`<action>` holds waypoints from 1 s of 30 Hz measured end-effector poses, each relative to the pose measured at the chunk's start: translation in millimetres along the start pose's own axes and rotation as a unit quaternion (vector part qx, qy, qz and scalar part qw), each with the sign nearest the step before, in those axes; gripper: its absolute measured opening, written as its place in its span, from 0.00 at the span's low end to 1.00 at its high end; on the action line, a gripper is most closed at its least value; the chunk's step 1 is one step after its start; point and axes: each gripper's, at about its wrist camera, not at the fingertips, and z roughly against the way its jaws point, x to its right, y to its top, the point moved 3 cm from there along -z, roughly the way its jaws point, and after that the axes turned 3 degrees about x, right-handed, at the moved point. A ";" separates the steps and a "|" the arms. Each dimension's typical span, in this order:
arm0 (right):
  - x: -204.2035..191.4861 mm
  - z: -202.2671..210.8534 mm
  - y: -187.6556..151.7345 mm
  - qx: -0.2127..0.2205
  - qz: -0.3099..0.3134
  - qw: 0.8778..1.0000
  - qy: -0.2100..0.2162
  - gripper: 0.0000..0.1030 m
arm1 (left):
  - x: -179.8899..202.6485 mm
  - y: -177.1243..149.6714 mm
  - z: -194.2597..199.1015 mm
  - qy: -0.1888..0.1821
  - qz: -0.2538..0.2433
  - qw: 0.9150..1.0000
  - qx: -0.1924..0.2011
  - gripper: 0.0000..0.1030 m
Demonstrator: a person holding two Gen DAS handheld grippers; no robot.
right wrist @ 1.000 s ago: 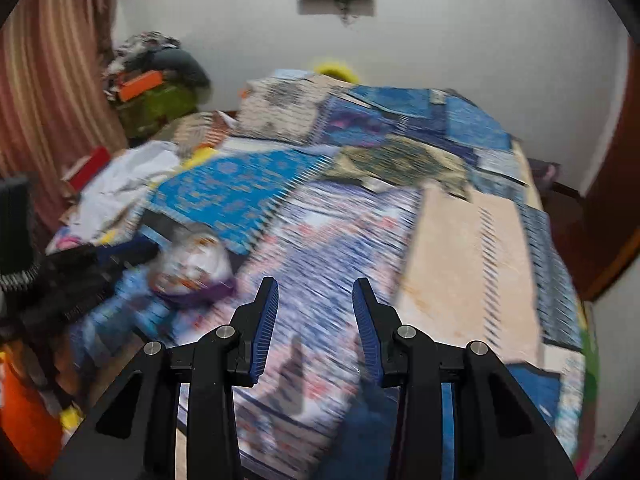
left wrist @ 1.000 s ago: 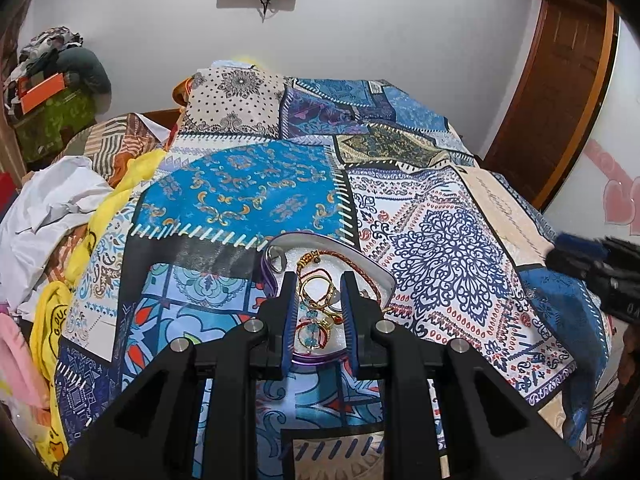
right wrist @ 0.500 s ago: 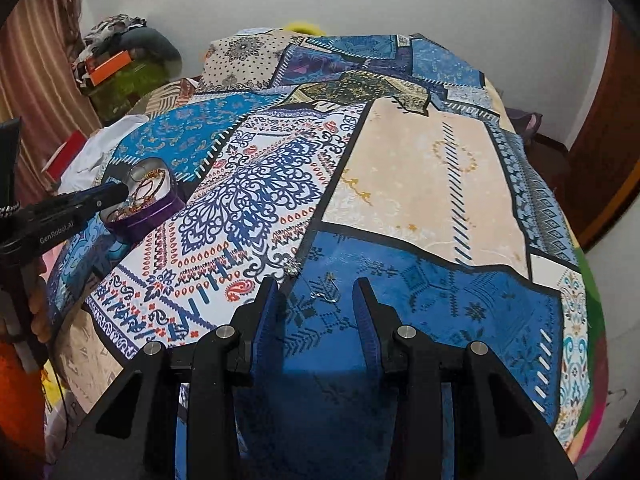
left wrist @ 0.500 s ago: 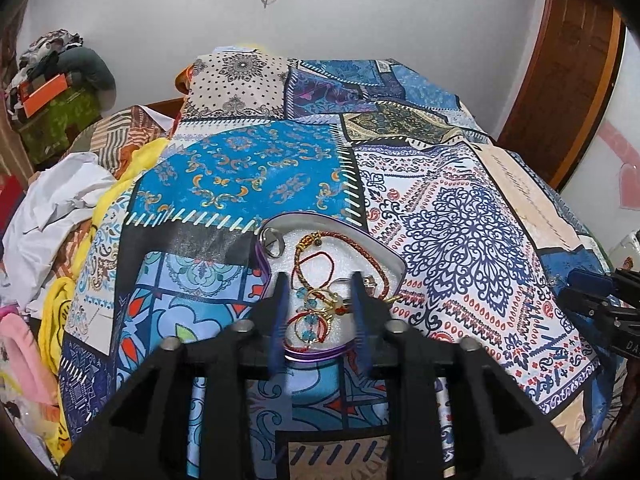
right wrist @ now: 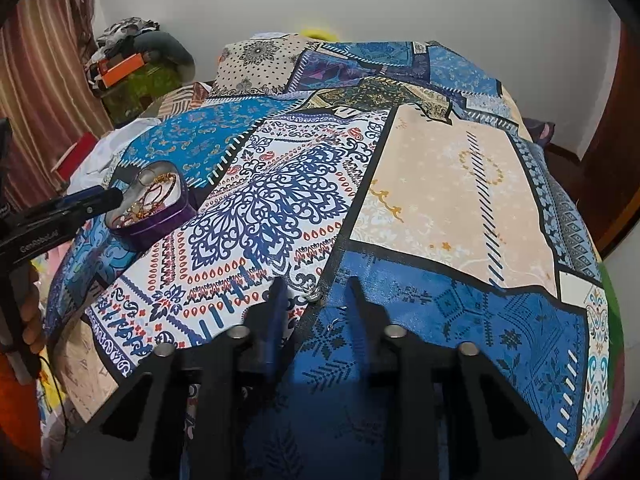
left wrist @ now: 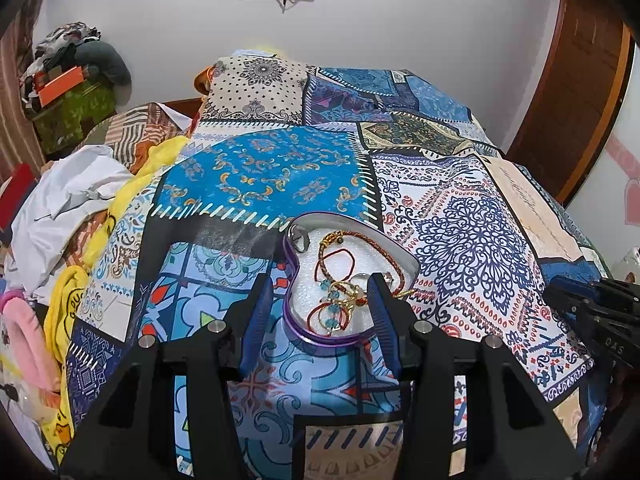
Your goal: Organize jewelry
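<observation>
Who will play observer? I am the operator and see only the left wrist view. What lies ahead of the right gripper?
Observer: A small silver piece lies loose on the bedspread, in line with the gap of the right gripper.
Operator: Are its fingers open?
Observer: Yes, open. They are blurred, so I cannot tell whether they touch anything.
Operator: Anything else loose there?
Observer: A second tiny metal piece lies just nearer the camera.

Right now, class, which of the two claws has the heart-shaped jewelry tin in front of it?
The left claw: the purple tin lies between its open fingers. The right claw points at patterned bedspread, with only a tiny silver piece there.
</observation>
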 end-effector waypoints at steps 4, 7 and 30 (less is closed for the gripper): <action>-1.0 -0.5 1.0 0.002 0.002 1.000 -0.001 0.09 | -2.6 -1.3 5.3 0.000 0.003 1.000 0.002 0.46; -2.0 1.3 1.2 0.004 0.002 1.000 -0.002 0.09 | -5.5 -0.1 12.5 0.001 0.005 1.000 0.008 0.46; -102.6 22.7 77.2 0.093 0.065 0.990 0.082 0.09 | -69.0 11.0 73.8 0.061 0.042 0.995 0.074 0.62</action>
